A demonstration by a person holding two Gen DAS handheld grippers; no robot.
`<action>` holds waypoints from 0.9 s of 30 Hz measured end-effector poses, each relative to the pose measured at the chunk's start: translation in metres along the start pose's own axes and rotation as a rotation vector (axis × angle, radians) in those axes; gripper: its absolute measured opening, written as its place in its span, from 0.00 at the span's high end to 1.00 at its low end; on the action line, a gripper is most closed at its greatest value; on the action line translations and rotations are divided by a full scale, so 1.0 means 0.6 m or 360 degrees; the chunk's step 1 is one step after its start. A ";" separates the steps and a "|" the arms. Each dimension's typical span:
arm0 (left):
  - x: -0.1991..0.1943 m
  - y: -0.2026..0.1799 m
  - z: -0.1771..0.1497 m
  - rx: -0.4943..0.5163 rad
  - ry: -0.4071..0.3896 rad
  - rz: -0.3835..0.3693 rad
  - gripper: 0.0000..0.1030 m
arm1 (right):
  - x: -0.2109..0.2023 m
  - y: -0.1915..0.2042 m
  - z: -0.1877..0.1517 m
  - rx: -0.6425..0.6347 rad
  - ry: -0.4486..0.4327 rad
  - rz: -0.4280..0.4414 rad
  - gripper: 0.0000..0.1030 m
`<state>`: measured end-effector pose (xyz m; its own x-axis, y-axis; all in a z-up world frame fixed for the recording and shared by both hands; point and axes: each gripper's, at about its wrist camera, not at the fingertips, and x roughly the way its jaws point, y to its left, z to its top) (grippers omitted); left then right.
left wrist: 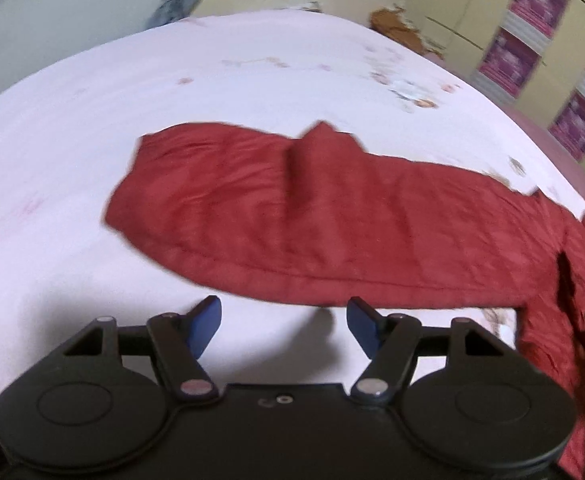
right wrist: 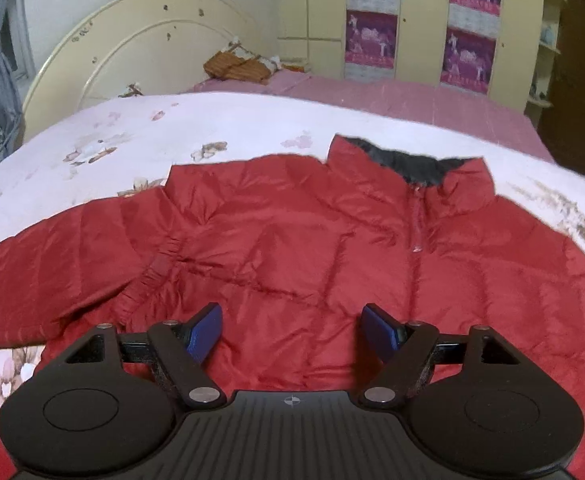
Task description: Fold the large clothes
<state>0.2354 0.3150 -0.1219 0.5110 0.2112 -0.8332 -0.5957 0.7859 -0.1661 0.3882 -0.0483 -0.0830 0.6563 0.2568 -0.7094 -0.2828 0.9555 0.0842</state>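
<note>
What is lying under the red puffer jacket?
The red puffer jacket lies on a white floral bedspread, visible all around it. What the bedspread looks like directly beneath the jacket is covered.

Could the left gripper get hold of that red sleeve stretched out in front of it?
Probably yes: the left gripper is open, and the sleeve's near hem lies just ahead on the bedspread with nothing between.

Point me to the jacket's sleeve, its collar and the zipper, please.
sleeve (left wrist: 292, 208): left wrist view, middle of the outstretched red sleeve.
collar (right wrist: 412, 168): right wrist view, dark inner lining of the collar.
zipper (right wrist: 417, 224): right wrist view, closed zip below the collar.
</note>
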 end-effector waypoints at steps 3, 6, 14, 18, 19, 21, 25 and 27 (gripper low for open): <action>0.000 0.032 0.001 -0.0137 0.0001 -0.0016 0.33 | 0.020 0.016 -0.009 -0.0085 0.0039 -0.0026 0.25; 0.007 0.054 0.006 -0.0271 -0.0019 -0.0058 0.30 | 0.026 0.021 -0.011 -0.0125 0.0042 -0.0048 0.25; 0.042 0.081 0.036 -0.0463 -0.0174 -0.0112 0.34 | 0.027 0.043 -0.010 -0.0180 0.0033 -0.0037 0.25; 0.050 0.092 0.045 -0.0556 -0.0249 -0.0070 0.79 | 0.031 0.047 -0.009 -0.0209 0.0034 -0.0061 0.25; 0.052 0.097 0.047 -0.0584 -0.0250 -0.0090 0.85 | 0.026 0.048 -0.007 -0.0204 0.0007 -0.0061 0.25; 0.050 0.093 0.050 -0.0566 -0.0274 -0.0089 0.89 | 0.027 0.051 -0.007 -0.0220 -0.0013 -0.0069 0.25; 0.024 0.066 0.057 -0.0482 -0.0366 -0.0129 0.93 | 0.043 0.043 -0.014 -0.0172 0.0046 -0.0038 0.25; 0.005 0.046 0.069 -0.0401 -0.0430 -0.0164 0.93 | 0.043 0.042 -0.013 -0.0178 0.0052 -0.0033 0.25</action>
<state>0.2459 0.3612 -0.1071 0.7009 0.3107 -0.6420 -0.6493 0.6503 -0.3943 0.3925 -0.0189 -0.1047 0.6404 0.2305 -0.7326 -0.3467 0.9379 -0.0080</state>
